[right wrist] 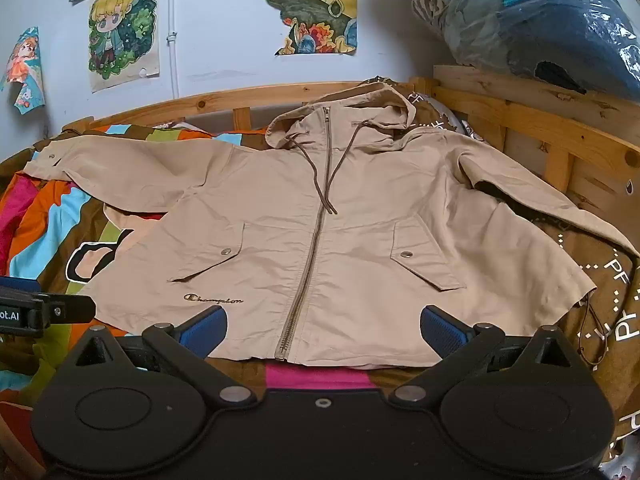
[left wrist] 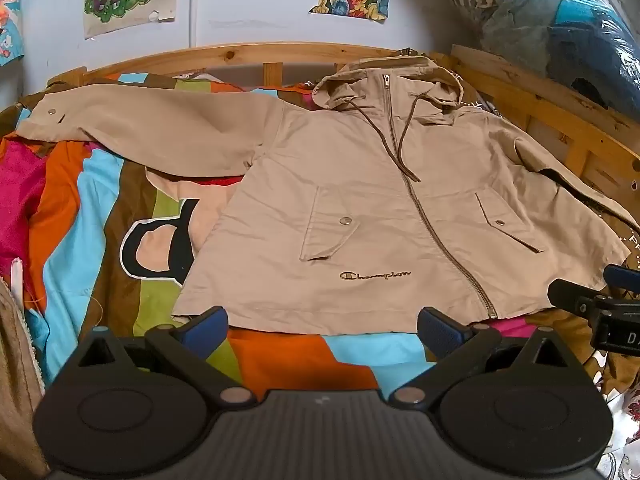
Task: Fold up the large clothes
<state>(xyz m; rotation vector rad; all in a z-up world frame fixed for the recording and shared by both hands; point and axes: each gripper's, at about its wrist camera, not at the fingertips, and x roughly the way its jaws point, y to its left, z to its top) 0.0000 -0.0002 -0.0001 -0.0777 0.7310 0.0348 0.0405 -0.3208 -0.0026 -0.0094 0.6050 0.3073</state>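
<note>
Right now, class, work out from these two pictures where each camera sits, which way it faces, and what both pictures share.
Left wrist view: sits on the left claw, angled down over the near hem of the beige zipped hooded jacket; its own open blue-padded fingers show, with the right claw at the right edge.
Right wrist view: sits on the right claw, facing the same hem further right; its open fingers show, with the left claw at the left edge.
Shared: the jacket, the striped multicoloured bedspread, the wooden bed rail.

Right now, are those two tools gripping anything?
Left tool: open, holding nothing.
Right tool: open, holding nothing, above the beige zip-up hooded jacket.
</note>
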